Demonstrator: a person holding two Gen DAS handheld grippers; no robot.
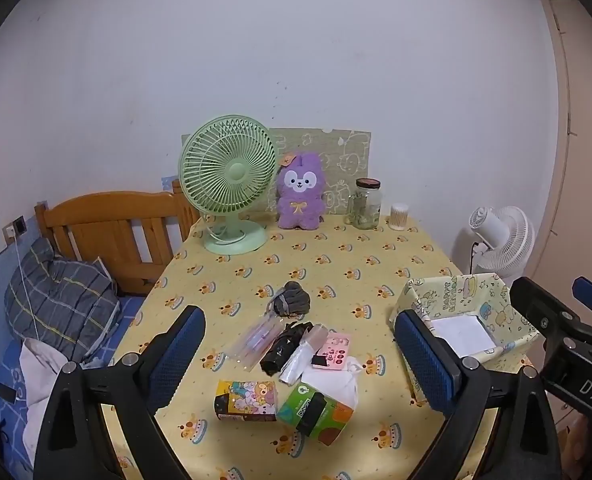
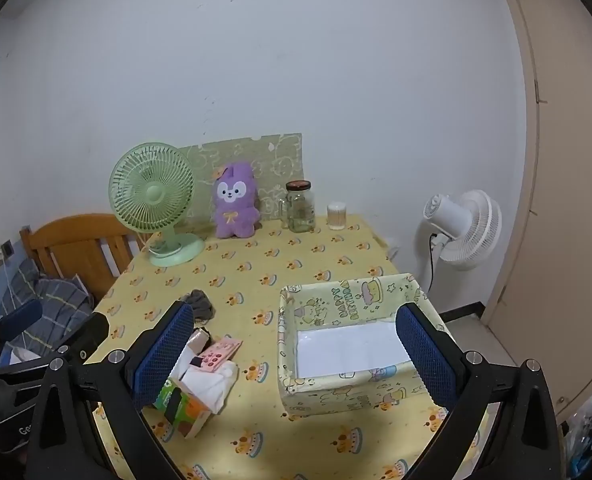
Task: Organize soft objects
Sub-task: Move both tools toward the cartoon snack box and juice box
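Observation:
A purple plush bunny (image 1: 299, 194) sits upright at the table's far edge, also in the right wrist view (image 2: 235, 202). A grey rolled sock bundle (image 1: 292, 299) lies mid-table. Nearer lie a black folded cloth (image 1: 282, 348), a clear pouch (image 1: 256, 340), a plastic bag (image 1: 301, 354), a pink card (image 1: 333, 350), a green tissue pack (image 1: 315, 412) with white tissue (image 1: 331, 382), and a cartoon-print box (image 1: 246, 400). My left gripper (image 1: 299, 320) hovers open above this pile, holding nothing. My right gripper (image 2: 295, 308) hangs open and empty over the yellow fabric bin (image 2: 335, 394), which has a white base.
A green desk fan (image 1: 228, 184), a glass jar (image 1: 365, 204) and a cotton-swab tub (image 1: 399, 216) stand along the back of the yellow tablecloth (image 1: 375, 264). A wooden bed frame (image 1: 112, 228) with bedding is left; a white floor fan (image 2: 463, 228) is right.

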